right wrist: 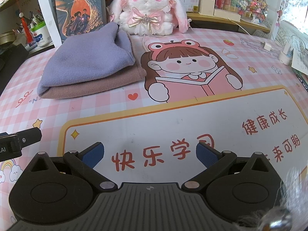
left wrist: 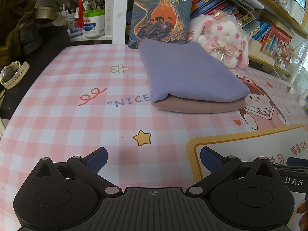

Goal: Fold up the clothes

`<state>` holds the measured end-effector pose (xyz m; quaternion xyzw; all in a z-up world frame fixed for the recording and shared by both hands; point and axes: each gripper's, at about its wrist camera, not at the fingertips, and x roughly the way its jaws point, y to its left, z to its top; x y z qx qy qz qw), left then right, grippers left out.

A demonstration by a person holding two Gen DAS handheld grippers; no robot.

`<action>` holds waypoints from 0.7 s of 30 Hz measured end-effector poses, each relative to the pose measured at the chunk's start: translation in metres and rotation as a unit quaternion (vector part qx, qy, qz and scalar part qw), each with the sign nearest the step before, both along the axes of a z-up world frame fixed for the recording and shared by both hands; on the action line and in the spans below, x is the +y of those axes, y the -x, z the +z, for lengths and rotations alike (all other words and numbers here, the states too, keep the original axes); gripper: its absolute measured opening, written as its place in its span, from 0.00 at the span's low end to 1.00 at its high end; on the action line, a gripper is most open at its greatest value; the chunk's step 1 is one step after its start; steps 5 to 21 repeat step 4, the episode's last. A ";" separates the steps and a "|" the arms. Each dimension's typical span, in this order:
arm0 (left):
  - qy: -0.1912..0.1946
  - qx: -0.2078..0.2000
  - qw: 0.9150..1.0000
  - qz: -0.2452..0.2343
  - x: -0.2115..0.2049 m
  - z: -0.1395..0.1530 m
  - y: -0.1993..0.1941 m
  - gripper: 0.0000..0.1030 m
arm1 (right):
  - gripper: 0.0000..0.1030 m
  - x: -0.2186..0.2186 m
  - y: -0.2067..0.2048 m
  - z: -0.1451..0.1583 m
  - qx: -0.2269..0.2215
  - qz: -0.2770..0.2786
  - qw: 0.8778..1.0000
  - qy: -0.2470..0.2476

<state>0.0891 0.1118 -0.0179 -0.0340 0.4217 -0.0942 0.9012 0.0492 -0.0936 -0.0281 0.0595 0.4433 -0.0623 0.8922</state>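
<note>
both tongs agape, folded cloths well ahead

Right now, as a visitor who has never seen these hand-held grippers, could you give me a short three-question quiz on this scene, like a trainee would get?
1. True or false: the folded lilac fleece cloth lies on top of the folded dusty-brown fleece cloth.
2. The white-and-pink plush rabbit sits: A) behind the cloths, B) on top of them, C) in a gripper.
3. Fill in: the left gripper and the right gripper are both ____.

Key: 1 true; 2 A; 3 open, holding nothing.
</note>
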 end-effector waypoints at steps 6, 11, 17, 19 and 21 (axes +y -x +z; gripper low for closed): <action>-0.003 -0.001 1.000 -0.001 -0.001 0.000 0.000 1.00 | 1.00 0.000 0.000 0.000 0.001 0.001 1.000 0.000; -0.003 -0.001 1.000 -0.001 -0.001 0.000 0.000 1.00 | 1.00 0.000 0.000 0.000 0.001 0.001 1.000 0.000; -0.003 -0.001 1.000 -0.001 -0.001 0.000 0.000 1.00 | 1.00 0.000 0.000 0.000 0.001 0.001 1.000 0.000; -0.003 -0.001 1.000 -0.001 -0.001 0.000 0.000 1.00 | 1.00 0.000 0.000 0.000 0.001 0.001 1.000 0.000; -0.003 -0.001 1.000 -0.001 -0.001 0.000 0.000 1.00 | 1.00 0.000 0.000 0.000 0.001 0.001 1.000 0.000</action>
